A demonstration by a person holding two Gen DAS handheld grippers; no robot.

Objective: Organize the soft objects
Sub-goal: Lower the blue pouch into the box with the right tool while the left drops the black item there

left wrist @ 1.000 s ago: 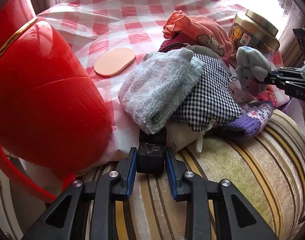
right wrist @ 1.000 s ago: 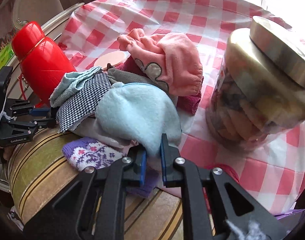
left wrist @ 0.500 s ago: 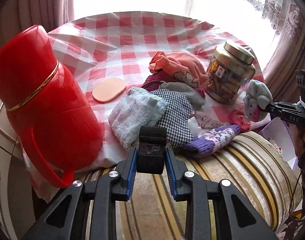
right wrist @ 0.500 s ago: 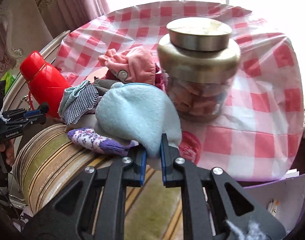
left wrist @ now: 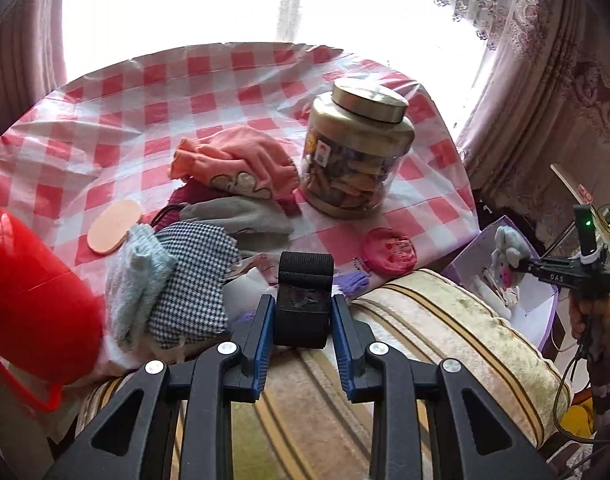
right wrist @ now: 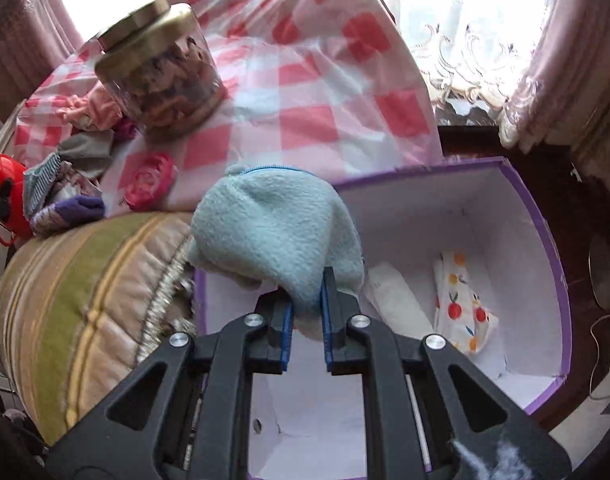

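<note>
Lifted clear of the pile since a second ago, the pale blue plush pouch (right wrist: 277, 236) now hangs pinched between the right gripper's (right wrist: 307, 312) pads, directly above the open purple box (right wrist: 545, 248) beneath and ahead of it. Releasing low inside, beside the white roll and fruit-print cloth, should keep it from catching the rim. To the left, the left gripper (left wrist: 303, 320) clamps a black strap roll (left wrist: 303, 300) over the striped cushion (left wrist: 445, 320). Beyond lie remaining soft items, a jar (left wrist: 357, 152) and a red thermos (left wrist: 29, 300) on the checked tablecloth (left wrist: 225, 80) by a bright curtained window.
</note>
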